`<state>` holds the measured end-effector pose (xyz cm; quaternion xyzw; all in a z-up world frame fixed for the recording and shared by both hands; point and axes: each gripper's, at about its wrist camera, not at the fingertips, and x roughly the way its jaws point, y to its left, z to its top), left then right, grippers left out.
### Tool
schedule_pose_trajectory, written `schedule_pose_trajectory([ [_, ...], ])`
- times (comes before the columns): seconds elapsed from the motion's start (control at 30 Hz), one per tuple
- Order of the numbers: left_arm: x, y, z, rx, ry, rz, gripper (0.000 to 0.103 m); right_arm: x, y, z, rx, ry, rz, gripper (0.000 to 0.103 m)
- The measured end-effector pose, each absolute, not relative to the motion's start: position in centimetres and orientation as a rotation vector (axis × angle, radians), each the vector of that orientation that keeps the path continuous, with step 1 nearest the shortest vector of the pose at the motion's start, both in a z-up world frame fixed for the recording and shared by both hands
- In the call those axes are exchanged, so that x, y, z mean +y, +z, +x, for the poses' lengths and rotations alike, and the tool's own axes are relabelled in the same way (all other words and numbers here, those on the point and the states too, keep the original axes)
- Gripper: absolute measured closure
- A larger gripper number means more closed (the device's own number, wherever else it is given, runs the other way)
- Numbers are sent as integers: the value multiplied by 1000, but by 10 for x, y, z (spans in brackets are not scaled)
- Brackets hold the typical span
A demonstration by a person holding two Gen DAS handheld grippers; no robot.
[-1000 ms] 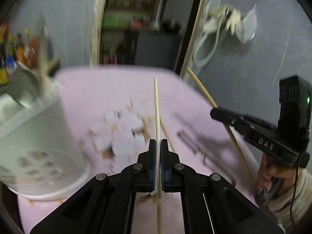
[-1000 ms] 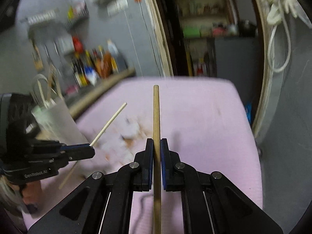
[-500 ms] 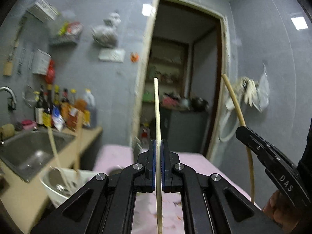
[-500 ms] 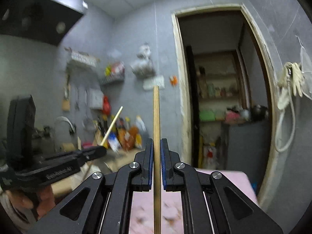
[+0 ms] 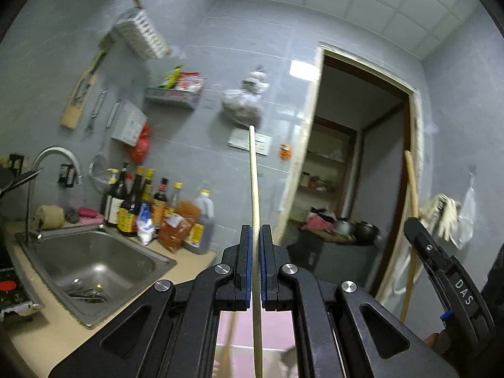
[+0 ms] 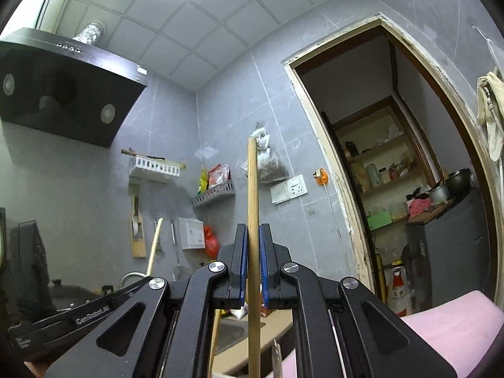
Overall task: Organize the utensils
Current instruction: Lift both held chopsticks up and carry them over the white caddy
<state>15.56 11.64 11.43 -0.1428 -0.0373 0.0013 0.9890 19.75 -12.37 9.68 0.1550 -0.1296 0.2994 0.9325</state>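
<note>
My left gripper (image 5: pixel 255 231) is shut on a pale wooden chopstick (image 5: pixel 253 176) that sticks straight out between its blue pads, pointing level at the kitchen wall. To its right, the right gripper (image 5: pixel 413 224) holds a darker chopstick (image 5: pixel 411 189) upright. In the right wrist view my right gripper (image 6: pixel 253 230) is shut on that darker bamboo chopstick (image 6: pixel 253 186), tilted up toward the wall. The left gripper (image 6: pixel 138 283) shows at lower left there with the pale chopstick (image 6: pixel 155 245) rising from it. No utensil holder is in view.
A steel sink (image 5: pixel 53 252) with a faucet (image 5: pixel 53 154) sits at the left, and sauce bottles (image 5: pixel 151 208) line the counter behind it. A range hood (image 6: pixel 63 94) hangs at upper left. The pink table (image 6: pixel 456 318) lies at lower right and an open doorway (image 5: pixel 356 173) behind it.
Both views swung up from the pink table and white holder to the wall and ceiling. Both hands rose, each still gripping its chopstick.
</note>
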Motion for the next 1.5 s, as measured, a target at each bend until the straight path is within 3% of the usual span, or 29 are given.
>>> schedule_pose_trajectory([
  [0.47, 159, 73, 177, -69, 55, -528, 100, -110, 72, 228, -216, 515, 390, 98],
  [1.5, 169, 53, 184, -20, 50, -595, 100, -109, 61, 254, -153, 500, 426, 96],
])
